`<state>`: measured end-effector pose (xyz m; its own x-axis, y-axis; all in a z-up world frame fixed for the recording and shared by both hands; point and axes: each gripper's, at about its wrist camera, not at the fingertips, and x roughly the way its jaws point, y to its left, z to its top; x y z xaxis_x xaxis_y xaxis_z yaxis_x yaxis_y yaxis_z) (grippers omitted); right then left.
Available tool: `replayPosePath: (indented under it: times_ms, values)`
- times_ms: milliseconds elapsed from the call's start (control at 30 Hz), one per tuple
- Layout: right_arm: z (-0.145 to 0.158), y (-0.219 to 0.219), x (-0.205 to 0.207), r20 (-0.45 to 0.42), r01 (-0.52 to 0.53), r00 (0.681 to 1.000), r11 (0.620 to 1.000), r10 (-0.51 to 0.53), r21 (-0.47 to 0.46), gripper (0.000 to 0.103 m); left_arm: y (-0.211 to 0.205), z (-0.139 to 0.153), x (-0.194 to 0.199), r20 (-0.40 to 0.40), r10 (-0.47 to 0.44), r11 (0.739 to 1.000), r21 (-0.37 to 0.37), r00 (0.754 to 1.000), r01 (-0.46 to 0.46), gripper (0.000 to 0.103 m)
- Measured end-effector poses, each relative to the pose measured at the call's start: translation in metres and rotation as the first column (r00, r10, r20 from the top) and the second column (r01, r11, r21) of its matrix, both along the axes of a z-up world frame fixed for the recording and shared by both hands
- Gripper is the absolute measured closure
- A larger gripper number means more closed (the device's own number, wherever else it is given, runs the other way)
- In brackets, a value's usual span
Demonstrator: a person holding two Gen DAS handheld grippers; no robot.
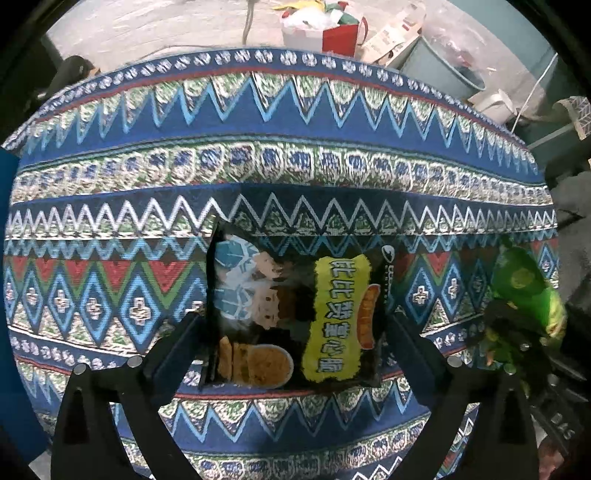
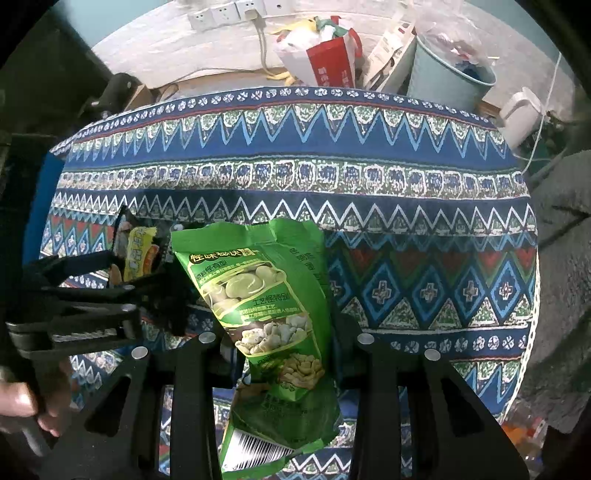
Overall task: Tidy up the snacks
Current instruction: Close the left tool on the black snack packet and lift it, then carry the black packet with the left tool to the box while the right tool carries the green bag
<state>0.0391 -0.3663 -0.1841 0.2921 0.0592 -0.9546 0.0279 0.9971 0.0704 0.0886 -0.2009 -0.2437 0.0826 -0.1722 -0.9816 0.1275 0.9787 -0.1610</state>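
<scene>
left hand-held gripper [image 1: 293, 332]: jaws spread wide, nothing clamped. The black snack packet [image 1: 291, 317] is framed between the two fingers with a gap showing on both sides.

black snack packet: laid flat on the worktop [image 1: 295, 162], yellow label panel toward the right finger, biscuit picture toward the left one.

right hand-held gripper [image 2: 280, 354]: closed up tight on the green snack bag [image 2: 266, 302], which is pinched at its lower half and sticks up crooked out of the fingers, barcode end down by the camera.

green snack bag: carried just right of the black snack packet, clear of the cloth as far as can be told. In the left wrist view it's a blurry green smear at the right edge.

hand [image 2: 22, 402]: seen at the far left of the right wrist view, wrapped round the left tool's handle.

worktop: covered in a blue zigzag-patterned cloth.

beyond the black snack packet: red-and-white bag [image 2: 328, 62], pale blue bucket [image 2: 447, 81], wall sockets [image 2: 229, 13], all off the far edge.
</scene>
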Motion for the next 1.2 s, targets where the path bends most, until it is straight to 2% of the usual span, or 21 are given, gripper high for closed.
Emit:
replayPosePath:
  times_ms: [167,200,233,300,467,500,633,967,1200]
  values:
    - [0.005,-0.006,0.003,0.004,0.000,1.000,1.000,0.000,-0.017,0.069,-0.021,-0.003,-0.006,0.055,-0.109,0.992,0.076,0.992,0.105,0.002]
    - [0.004,-0.006,0.004,0.003,0.003,1.000,1.000,-0.003,-0.020,0.069,-0.024,-0.003,-0.007,0.066,-0.125,0.989,0.088,0.990,0.119,0.008]
    - [0.004,-0.007,0.006,0.002,0.005,1.000,1.000,-0.005,-0.024,0.069,-0.028,-0.001,-0.009,0.083,-0.141,0.986,0.104,0.986,0.132,0.018]
    - [0.002,-0.007,0.009,0.002,0.008,1.000,1.000,-0.008,-0.028,0.069,-0.034,0.003,-0.011,0.105,-0.168,0.982,0.106,0.980,0.157,0.026]
    - [0.003,-0.001,0.018,0.015,0.000,1.000,0.999,0.000,-0.041,0.069,-0.024,0.013,-0.013,0.114,-0.191,0.979,0.089,0.975,0.182,0.035]
    - [0.005,0.002,0.020,0.021,-0.001,1.000,0.999,0.002,-0.043,0.069,-0.003,0.021,-0.013,0.117,-0.194,0.979,0.087,0.974,0.185,0.035]
    - [0.011,0.010,0.028,0.045,-0.012,0.999,0.998,0.014,-0.058,0.069,0.010,0.040,-0.015,0.145,-0.203,0.978,0.082,0.968,0.193,0.036]
    - [0.033,0.029,0.032,0.104,-0.049,0.993,0.996,0.057,-0.077,0.069,0.057,0.095,-0.017,0.253,-0.239,0.968,0.136,0.938,0.210,0.036]
    - [0.053,0.048,0.031,0.152,-0.079,0.984,0.993,0.091,-0.084,0.069,0.087,0.119,-0.027,0.311,-0.227,0.971,0.146,0.923,0.190,0.036]
